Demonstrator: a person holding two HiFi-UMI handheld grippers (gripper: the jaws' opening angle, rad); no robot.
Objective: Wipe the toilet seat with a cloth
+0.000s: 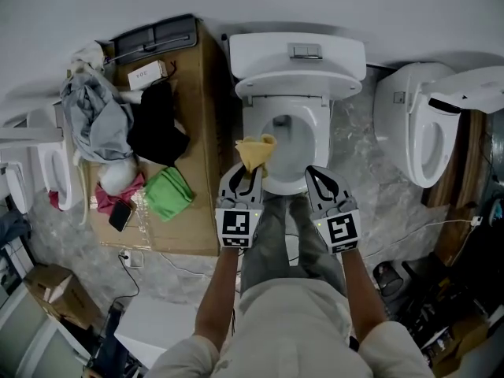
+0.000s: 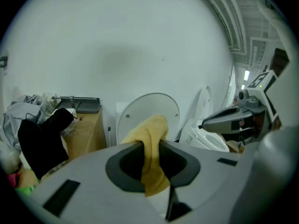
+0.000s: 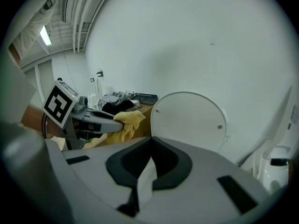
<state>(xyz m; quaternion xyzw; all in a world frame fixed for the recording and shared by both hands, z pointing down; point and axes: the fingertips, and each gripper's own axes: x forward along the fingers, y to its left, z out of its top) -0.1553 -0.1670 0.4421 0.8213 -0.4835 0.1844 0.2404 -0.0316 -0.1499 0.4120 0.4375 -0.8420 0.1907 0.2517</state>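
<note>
A white toilet stands below me with its lid [image 1: 298, 57] raised and its seat [image 1: 316, 144] down around the bowl. My left gripper [image 1: 250, 172] hovers over the seat's front left and is shut on a yellow cloth [image 1: 257, 151], which bunches above the jaws. In the left gripper view the cloth [image 2: 150, 143] hangs between the jaws, in front of the lid [image 2: 140, 111]. My right gripper [image 1: 318, 173] sits over the seat's front right, shut with nothing in it. The right gripper view shows its shut jaws before the lid [image 3: 189, 120], with the cloth [image 3: 127, 121] to the left.
A brown table [image 1: 206, 132] at the toilet's left carries clothes, a black garment [image 1: 157, 124], a green cloth [image 1: 168, 194] and a phone [image 1: 120, 215]. Another toilet [image 1: 421, 128] stands at the right and more fixtures [image 1: 39, 164] at the far left. Cables [image 1: 425, 227] cross the floor.
</note>
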